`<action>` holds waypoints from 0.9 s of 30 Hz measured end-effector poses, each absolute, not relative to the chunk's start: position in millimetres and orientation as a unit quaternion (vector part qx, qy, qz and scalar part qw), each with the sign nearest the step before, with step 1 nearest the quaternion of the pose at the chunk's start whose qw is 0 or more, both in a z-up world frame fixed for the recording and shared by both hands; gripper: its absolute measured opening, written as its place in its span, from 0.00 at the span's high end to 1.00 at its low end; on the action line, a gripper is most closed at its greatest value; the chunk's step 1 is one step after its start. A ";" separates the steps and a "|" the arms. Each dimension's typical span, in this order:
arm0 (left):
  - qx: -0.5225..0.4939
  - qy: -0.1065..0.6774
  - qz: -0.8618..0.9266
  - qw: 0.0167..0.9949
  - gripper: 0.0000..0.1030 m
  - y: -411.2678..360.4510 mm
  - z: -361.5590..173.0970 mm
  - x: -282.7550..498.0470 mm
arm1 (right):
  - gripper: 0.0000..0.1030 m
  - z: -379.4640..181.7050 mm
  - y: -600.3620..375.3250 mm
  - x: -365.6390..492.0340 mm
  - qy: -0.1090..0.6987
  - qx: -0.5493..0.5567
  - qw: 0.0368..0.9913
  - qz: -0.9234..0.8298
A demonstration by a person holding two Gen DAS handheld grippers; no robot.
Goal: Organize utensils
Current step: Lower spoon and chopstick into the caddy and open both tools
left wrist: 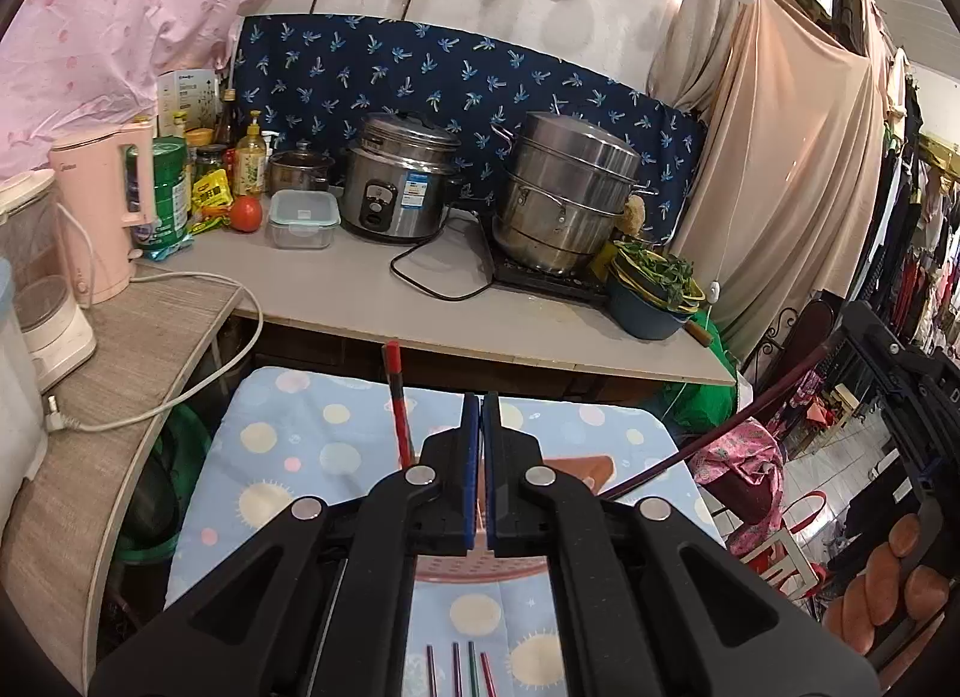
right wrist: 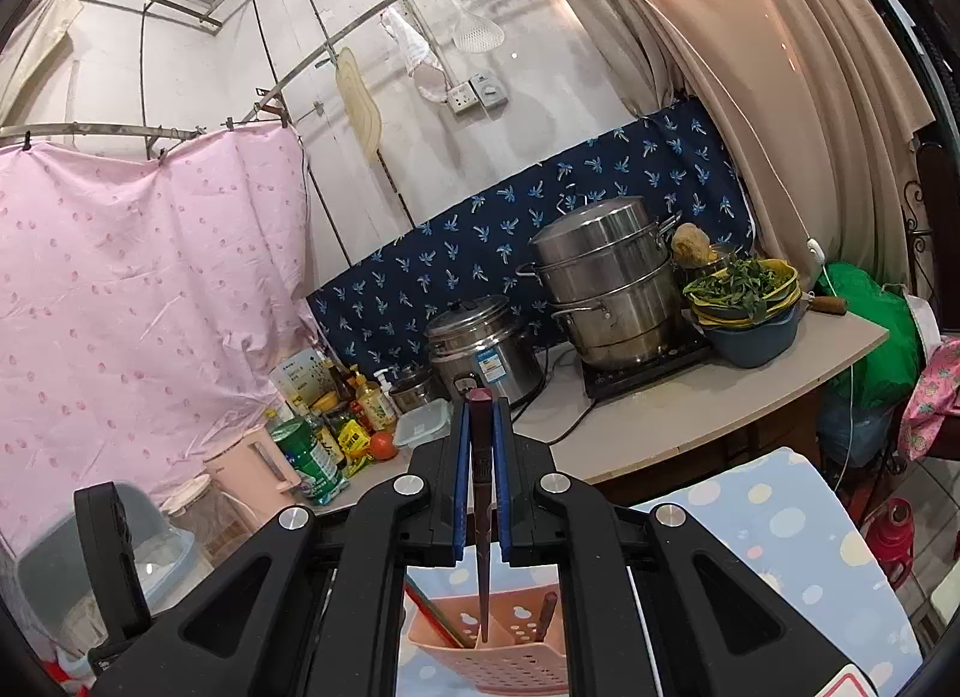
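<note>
In the right wrist view the right gripper point(right wrist: 481, 457) fills the lower centre of the frame, its blue-padded fingers clenched on a dark maroon chopstick point(right wrist: 482, 493) that stands nearly upright between them. The chopstick's blunt top pokes out above the fingertips, and its thin tip reaches down into the pink perforated holder point(right wrist: 498, 652) at the bottom centre. A red chopstick point(right wrist: 433, 616) leans in the holder's left side, and another dark one point(right wrist: 545, 616) stands at its right. The holder sits on a pale blue dotted cloth point(right wrist: 798, 541) spreading toward the lower right. In the left wrist view the left gripper point(left wrist: 480, 445) sits at the lower centre with its blue pads drawn together, only a thin slit between them and nothing visible in it. Just left of its fingertips a red chopstick point(left wrist: 397, 397) rises upright, and the long dark chopstick point(left wrist: 714, 433) slants from the centre up toward the right edge. Part of the pink holder point(left wrist: 480, 568) shows below the fingers. At the bottom edge four thin chopstick ends point(left wrist: 459, 670) lie side by side on the dotted cloth point(left wrist: 288, 457). Behind, the worktop point(left wrist: 360, 283) carries a rice cooker point(left wrist: 399, 181) and a steel steamer pot point(left wrist: 564, 193).
</note>
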State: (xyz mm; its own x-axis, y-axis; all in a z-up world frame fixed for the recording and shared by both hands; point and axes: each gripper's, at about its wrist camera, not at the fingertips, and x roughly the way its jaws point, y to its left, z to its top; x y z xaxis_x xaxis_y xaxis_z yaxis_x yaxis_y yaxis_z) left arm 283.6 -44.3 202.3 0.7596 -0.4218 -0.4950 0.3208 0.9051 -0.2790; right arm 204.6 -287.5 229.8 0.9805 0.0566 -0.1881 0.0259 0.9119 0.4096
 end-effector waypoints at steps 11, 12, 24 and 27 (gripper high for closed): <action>-0.084 0.333 -0.195 0.919 0.99 -58.5 150.4 317.4 | 0.93 172.7 -282.1 247.9 0.172 0.192 0.966 0.001; -0.083 0.338 -0.193 0.917 0.99 -58.9 146.1 319.2 | 0.93 169.8 -281.8 249.7 0.175 0.191 0.966 0.001; -0.088 0.347 -0.169 0.918 0.80 -49.4 133.8 319.9 | 0.87 165.2 -281.4 235.4 0.176 0.189 0.966 0.004; -0.085 0.339 -0.165 0.922 0.74 -47.7 139.0 313.7 | 0.86 167.8 -278.5 227.1 0.174 0.180 0.968 0.004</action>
State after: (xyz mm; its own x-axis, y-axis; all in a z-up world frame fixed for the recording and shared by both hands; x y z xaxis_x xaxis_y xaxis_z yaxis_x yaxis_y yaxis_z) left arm 313.7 -47.7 139.0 0.7155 -0.3629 -0.5970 0.2473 0.9307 -0.2694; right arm 227.1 -278.5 167.8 0.9397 0.0695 -0.3349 0.0555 0.9352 0.3498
